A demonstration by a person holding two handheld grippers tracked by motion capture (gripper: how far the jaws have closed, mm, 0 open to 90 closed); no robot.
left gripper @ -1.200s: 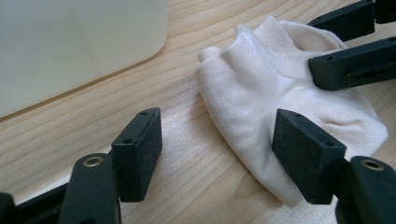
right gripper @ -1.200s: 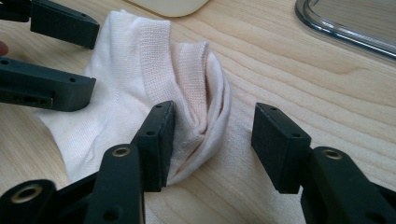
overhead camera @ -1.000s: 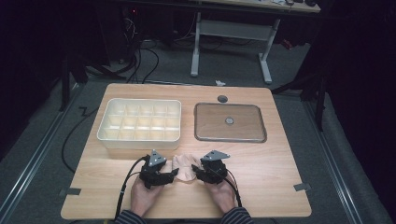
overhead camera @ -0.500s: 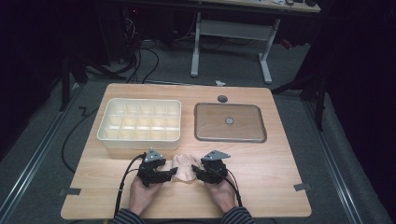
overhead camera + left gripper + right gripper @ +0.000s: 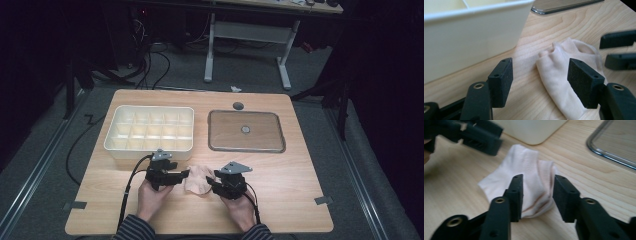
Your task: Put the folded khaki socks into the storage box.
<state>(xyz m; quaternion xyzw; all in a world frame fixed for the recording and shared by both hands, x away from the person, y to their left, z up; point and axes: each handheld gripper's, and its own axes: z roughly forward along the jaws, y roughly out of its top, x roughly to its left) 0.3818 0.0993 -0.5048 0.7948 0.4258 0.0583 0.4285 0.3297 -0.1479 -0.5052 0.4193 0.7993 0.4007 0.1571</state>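
Observation:
A pale pink sock (image 5: 198, 178) lies crumpled on the wooden table (image 5: 295, 180) near its front edge, between my two grippers. My left gripper (image 5: 185, 174) is at its left end. In the left gripper view the left gripper (image 5: 540, 80) stands wide open, one jaw over the sock (image 5: 559, 70) and the other over bare wood. My right gripper (image 5: 210, 184) is at the sock's right end. In the right gripper view the right gripper (image 5: 537, 195) has narrowed jaws either side of a raised fold of the sock (image 5: 529, 167), with a gap still between them.
A white compartment tray (image 5: 148, 145) stands just behind the left gripper, close to it (image 5: 469, 37). To the right of it lies a flat metal tray (image 5: 245, 149) with a small knob at its centre. A small round disc (image 5: 238, 105) lies near the table's back edge.

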